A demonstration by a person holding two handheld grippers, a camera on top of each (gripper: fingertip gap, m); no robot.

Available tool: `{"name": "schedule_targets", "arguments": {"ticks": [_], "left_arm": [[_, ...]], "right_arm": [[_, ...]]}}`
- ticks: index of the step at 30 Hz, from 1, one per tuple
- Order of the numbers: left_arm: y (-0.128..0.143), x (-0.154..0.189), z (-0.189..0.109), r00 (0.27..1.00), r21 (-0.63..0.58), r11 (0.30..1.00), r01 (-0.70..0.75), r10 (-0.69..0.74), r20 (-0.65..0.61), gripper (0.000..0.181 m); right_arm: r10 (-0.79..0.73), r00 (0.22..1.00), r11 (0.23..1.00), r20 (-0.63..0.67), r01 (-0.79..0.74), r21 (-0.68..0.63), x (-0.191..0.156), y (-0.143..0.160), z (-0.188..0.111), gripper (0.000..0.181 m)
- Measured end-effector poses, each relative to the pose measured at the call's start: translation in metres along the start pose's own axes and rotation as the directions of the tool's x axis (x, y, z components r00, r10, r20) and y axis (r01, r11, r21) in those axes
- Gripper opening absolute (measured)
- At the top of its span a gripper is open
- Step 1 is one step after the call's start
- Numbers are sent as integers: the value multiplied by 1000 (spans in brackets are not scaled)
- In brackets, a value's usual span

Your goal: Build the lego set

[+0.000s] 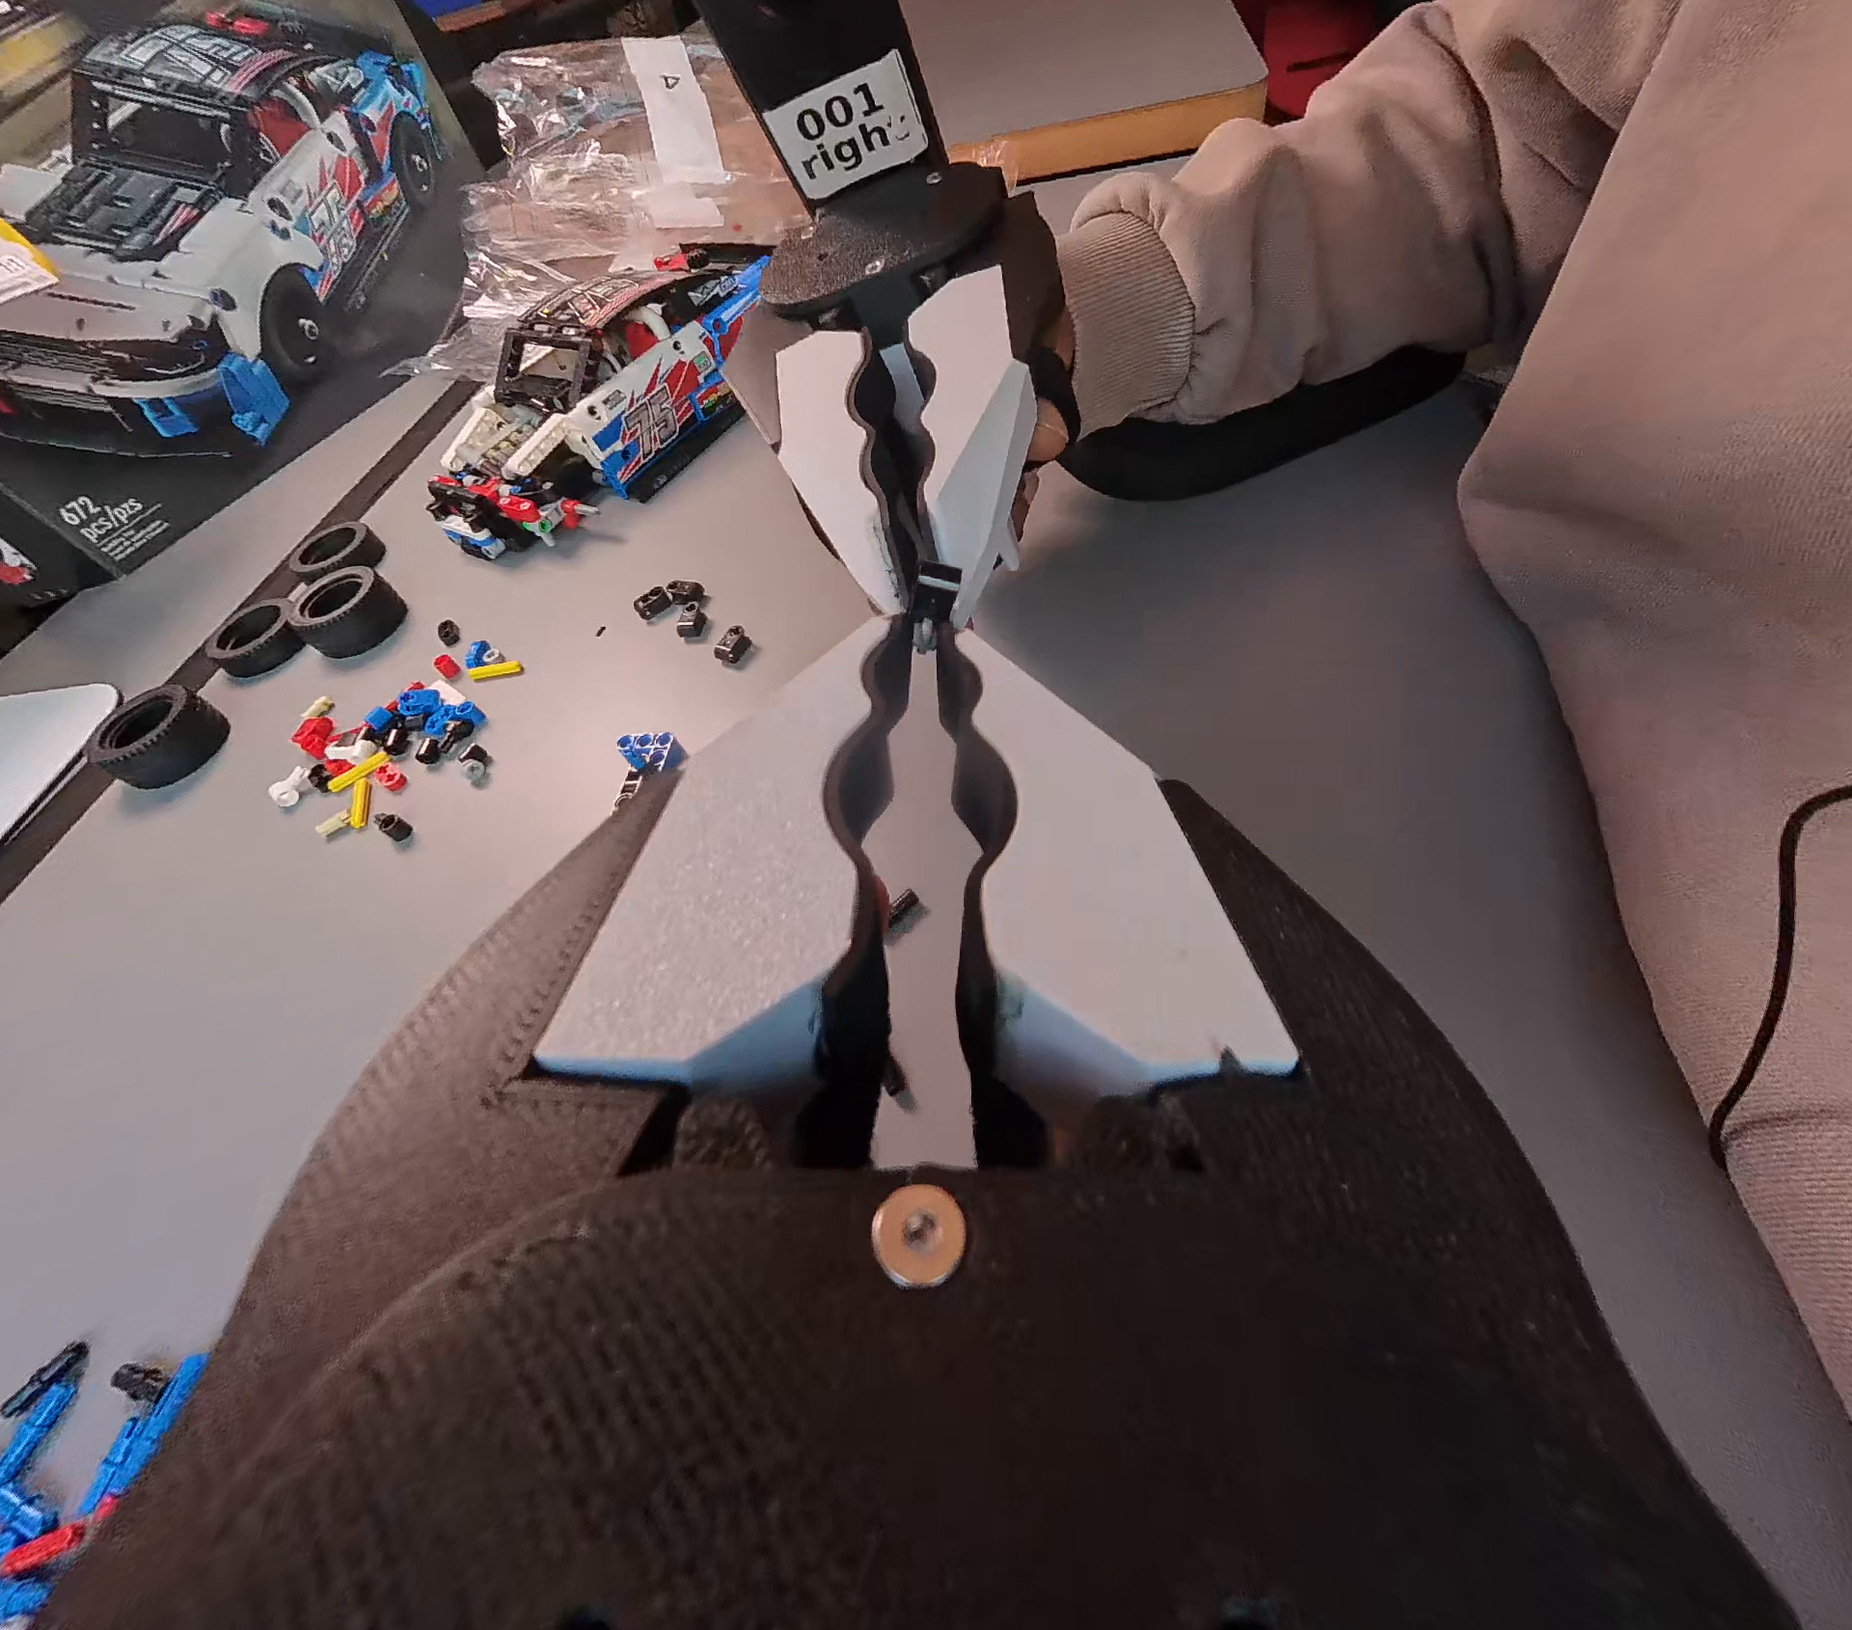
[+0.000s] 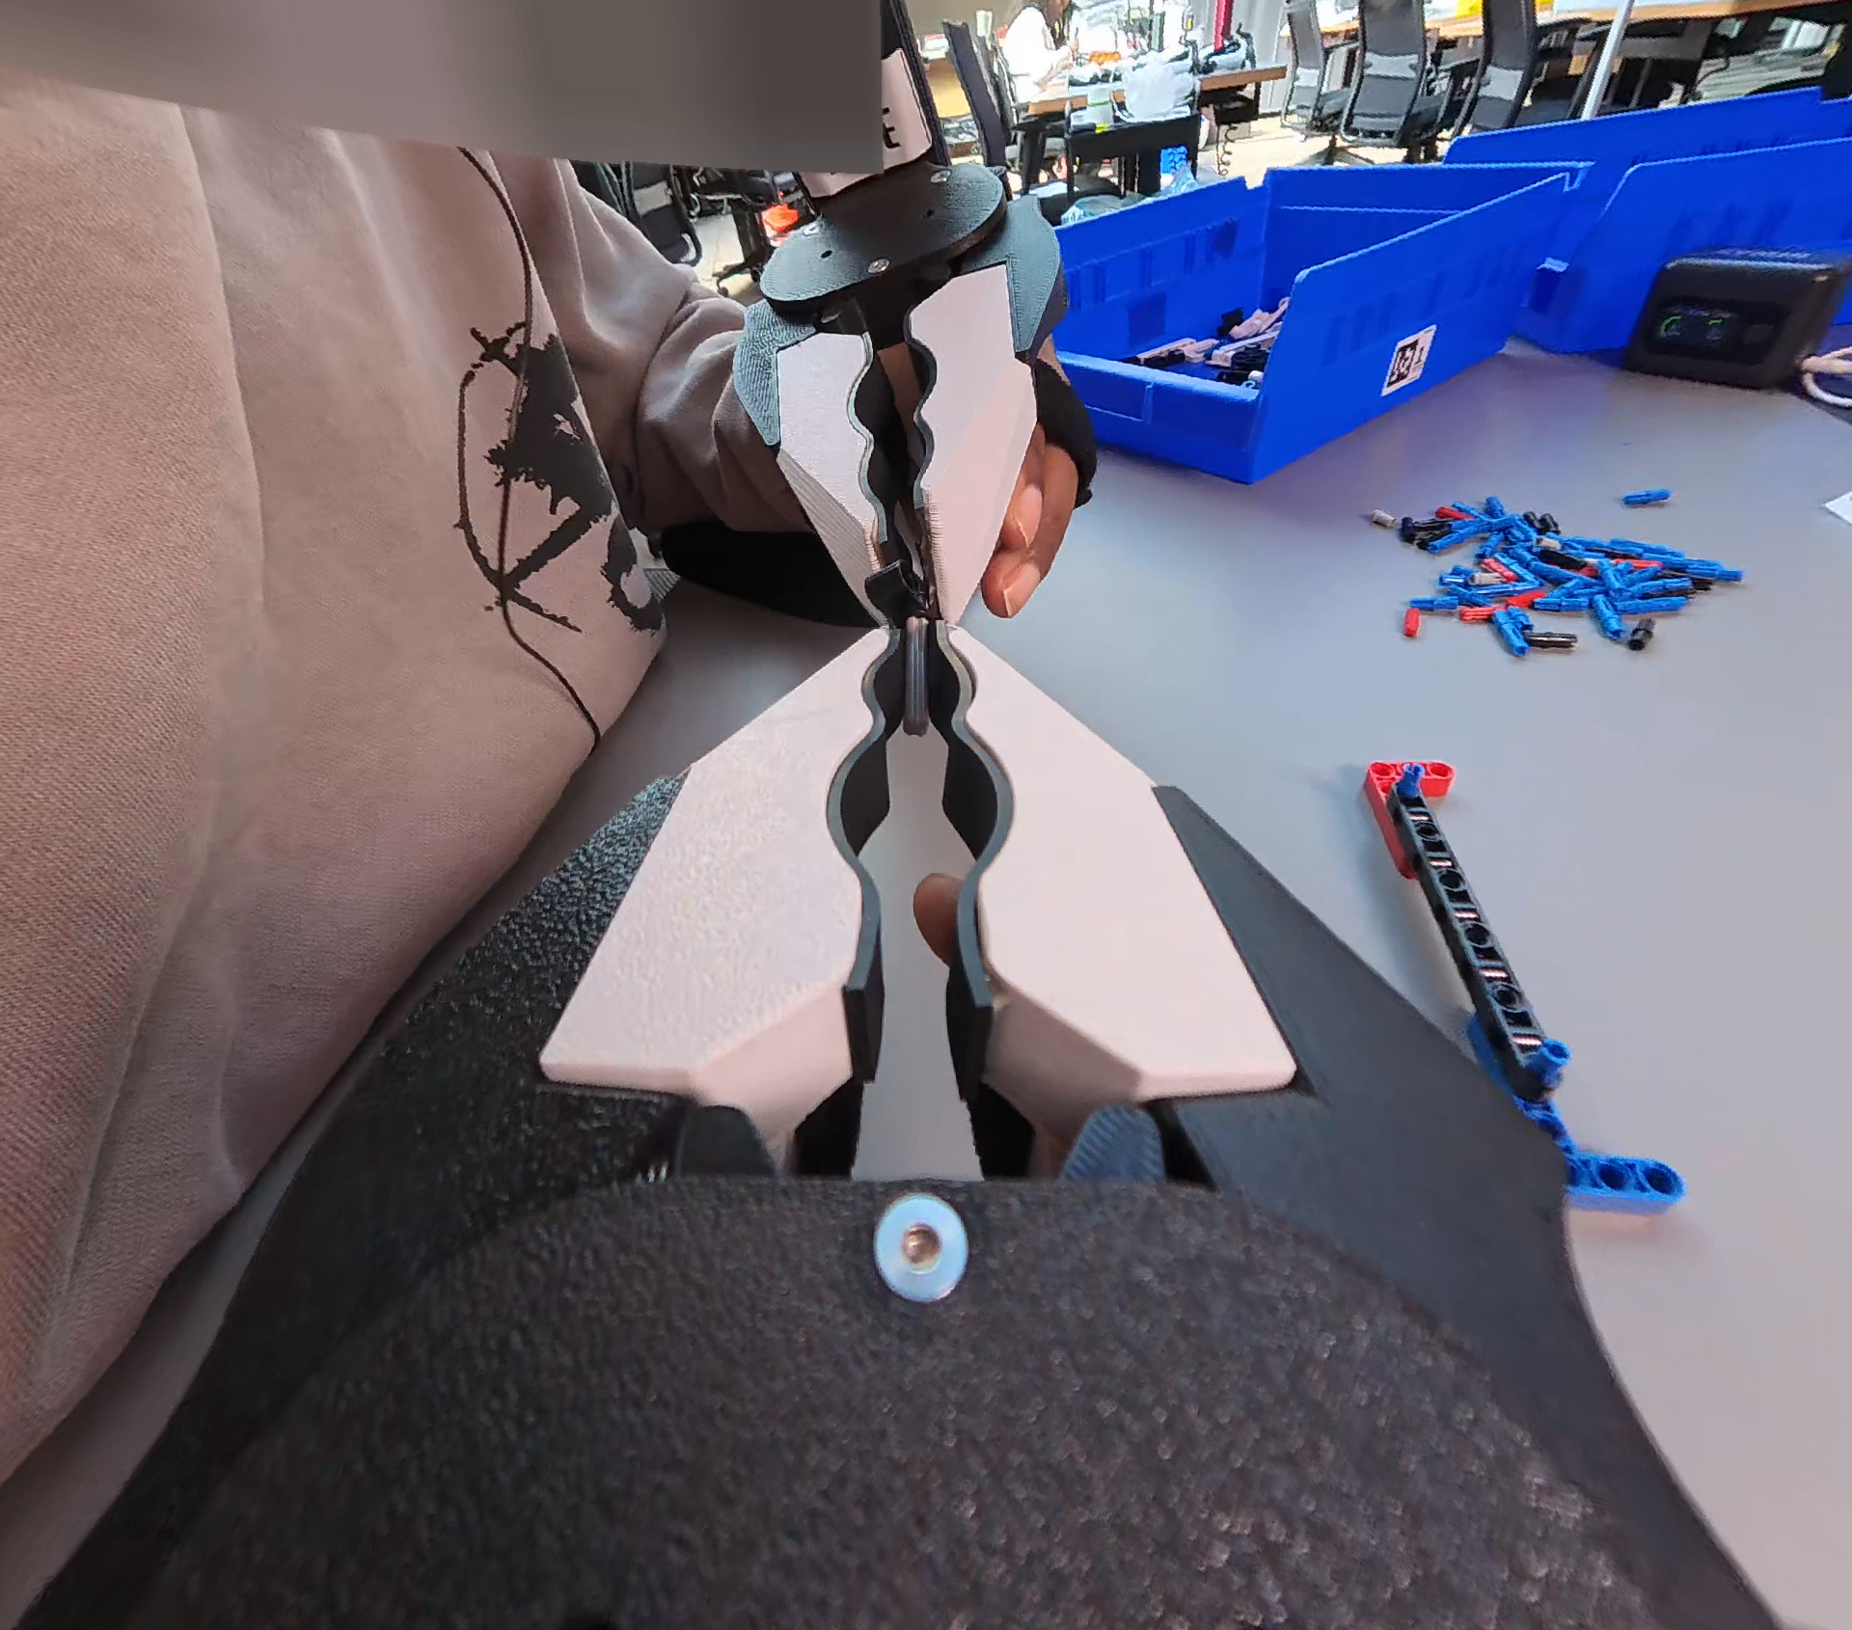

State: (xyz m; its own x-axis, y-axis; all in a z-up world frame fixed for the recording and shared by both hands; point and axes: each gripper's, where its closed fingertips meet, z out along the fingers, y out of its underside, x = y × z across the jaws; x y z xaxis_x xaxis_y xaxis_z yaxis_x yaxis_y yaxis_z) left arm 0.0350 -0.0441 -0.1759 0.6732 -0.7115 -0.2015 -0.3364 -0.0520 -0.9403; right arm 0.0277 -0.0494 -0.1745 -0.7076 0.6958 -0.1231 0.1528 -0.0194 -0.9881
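Note:
My two grippers meet tip to tip above the grey table (image 1: 1253, 730), close to the person's beige sweatshirt. My right gripper (image 2: 917, 640) is shut on a thin dark grey piece (image 2: 914, 685); it also shows in the left wrist view (image 1: 937, 595), coming down from above. My left gripper (image 1: 924, 648) is shut with a small grey bit between its tips, and a small black piece (image 1: 937, 580) sits right at the meeting point. The left gripper shows in the right wrist view (image 2: 907, 595) with that black piece (image 2: 887, 585) at its tips. Which gripper bears the black piece is unclear.
A part-built race car (image 1: 601, 399), the set's box (image 1: 200, 179), several black tyres (image 1: 341, 610), loose small pieces (image 1: 391, 740) and clear bags (image 1: 601, 129) lie to the left. To the right are blue bins (image 2: 1353, 339), a pile of blue pins (image 2: 1563, 580) and a black beam assembly (image 2: 1463, 911). Left and right tips are no more than a few centimetres apart.

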Motion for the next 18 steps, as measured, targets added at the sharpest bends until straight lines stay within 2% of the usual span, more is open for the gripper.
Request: {"name": "schedule_targets", "arguments": {"ticks": [4,18], "left_arm": [[-5,0,-3,1000,29,1000,-7,8,-4,4],[-10,3,-3,1000,57,998,-20,20,1,3]], "right_arm": [[34,999,999,29,-35,38,-2,-6,0,2],[37,998,999,55,-38,27,-7,-7,-3,2]]}}
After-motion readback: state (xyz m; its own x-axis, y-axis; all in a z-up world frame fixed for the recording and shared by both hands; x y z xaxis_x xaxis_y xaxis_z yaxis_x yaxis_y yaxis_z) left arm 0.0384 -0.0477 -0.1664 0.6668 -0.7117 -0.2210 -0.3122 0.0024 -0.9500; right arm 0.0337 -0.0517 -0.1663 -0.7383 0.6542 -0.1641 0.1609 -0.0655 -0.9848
